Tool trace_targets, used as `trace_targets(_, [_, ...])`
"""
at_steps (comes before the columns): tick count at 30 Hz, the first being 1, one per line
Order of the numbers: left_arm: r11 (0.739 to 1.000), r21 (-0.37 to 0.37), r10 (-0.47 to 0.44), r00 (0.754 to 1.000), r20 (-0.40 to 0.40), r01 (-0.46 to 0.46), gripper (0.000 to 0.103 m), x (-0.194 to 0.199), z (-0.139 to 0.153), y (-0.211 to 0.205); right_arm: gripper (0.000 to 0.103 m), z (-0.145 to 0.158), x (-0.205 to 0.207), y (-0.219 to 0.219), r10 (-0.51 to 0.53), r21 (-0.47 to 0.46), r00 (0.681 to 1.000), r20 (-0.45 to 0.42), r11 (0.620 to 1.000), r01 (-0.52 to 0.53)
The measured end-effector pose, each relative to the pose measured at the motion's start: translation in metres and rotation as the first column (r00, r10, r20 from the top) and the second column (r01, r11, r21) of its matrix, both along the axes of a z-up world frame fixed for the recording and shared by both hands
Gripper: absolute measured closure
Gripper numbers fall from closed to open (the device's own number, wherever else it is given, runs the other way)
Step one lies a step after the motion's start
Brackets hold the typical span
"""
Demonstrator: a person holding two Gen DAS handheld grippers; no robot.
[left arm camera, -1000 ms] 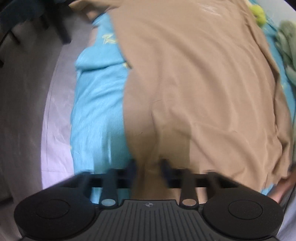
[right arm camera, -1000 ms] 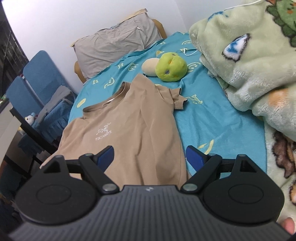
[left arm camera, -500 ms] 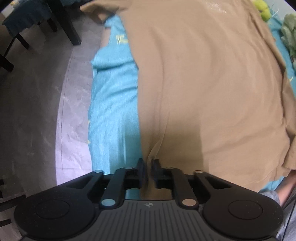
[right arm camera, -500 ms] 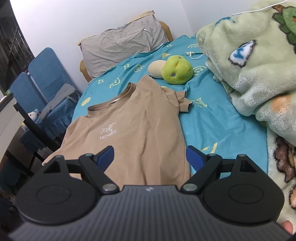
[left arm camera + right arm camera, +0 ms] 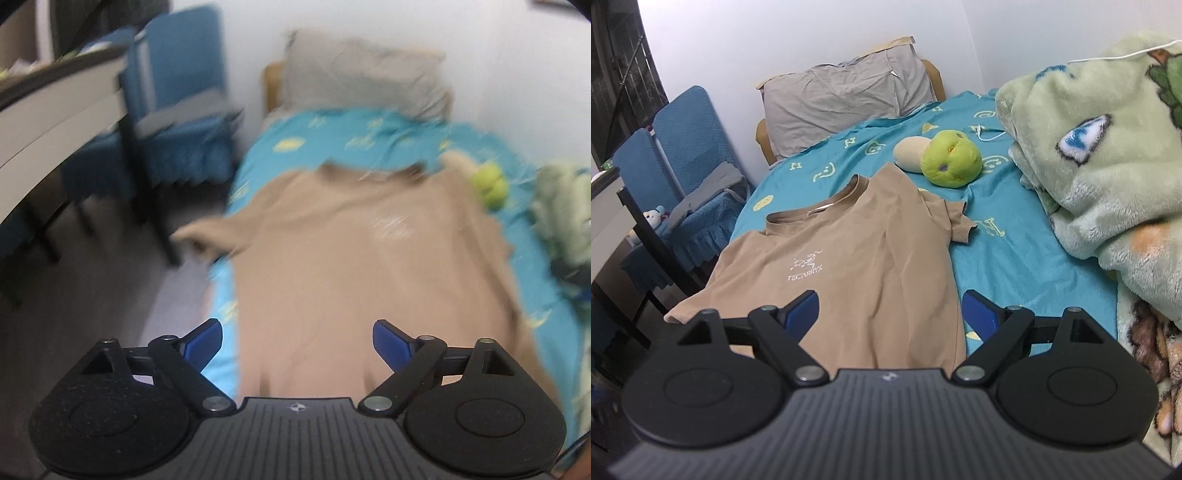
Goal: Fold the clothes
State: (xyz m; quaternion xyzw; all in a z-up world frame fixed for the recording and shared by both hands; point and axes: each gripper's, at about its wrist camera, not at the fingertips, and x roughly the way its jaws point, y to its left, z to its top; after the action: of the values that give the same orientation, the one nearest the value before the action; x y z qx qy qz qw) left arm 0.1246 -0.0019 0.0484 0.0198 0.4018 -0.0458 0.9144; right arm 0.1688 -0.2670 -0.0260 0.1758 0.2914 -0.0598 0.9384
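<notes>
My left gripper (image 5: pixel 297 341) has let go of the hem; its jaws, clamped on cloth a moment ago, now stand wide and empty above the tan T-shirt (image 5: pixel 849 266). The shirt lies flat on the bed (image 5: pixel 1015 236), collar towards the pillow (image 5: pixel 846 96). My right gripper (image 5: pixel 890 314) hangs released too. I judge folding can begin.

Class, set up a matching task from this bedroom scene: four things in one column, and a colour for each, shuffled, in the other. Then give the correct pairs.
Things:
1. T-shirt spread on the bed
2. Pillow at the headboard
3. Round plush toy
4. Bedsheet

Colours:
A. grey
B. turquoise with yellow smileys
C. tan
D. lime green

Pairs: 1-C, 2-A, 3-D, 4-B
</notes>
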Motion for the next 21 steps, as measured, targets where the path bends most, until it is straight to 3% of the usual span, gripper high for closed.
trace_targets(4, [0.999,-0.01,-0.03,0.99,0.135,0.031,0.011,0.005,0.017,-0.026,0.017,0.0,-0.001,0.004,0.003,-0.021,1.0,0.007,1.0,-0.003])
trace_targets(7, [0.999,-0.027,-0.014,0.98,0.199,0.02,0.0,0.009,-0.001,-0.025,0.017,0.0,0.0,0.005,0.0,-0.032,1.0,0.011,0.999,0.0])
trace_targets(12, [0.998,-0.06,0.014,0.954,0.299,0.004,0.0,0.016,-0.032,-0.024,0.017,-0.002,0.005,0.01,0.001,-0.054,1.0,0.021,0.999,0.001])
trace_targets(15, [0.996,-0.093,0.017,0.969,0.247,0.006,0.0,0.027,-0.067,-0.012,0.017,-0.005,0.009,0.012,0.002,-0.061,1.0,0.019,0.998,-0.001])
trace_targets(21, [0.997,-0.083,0.022,0.97,0.243,-0.002,0.0,0.031,-0.087,-0.01,0.017,-0.008,0.018,0.017,0.012,-0.048,1.0,0.027,0.999,-0.011])
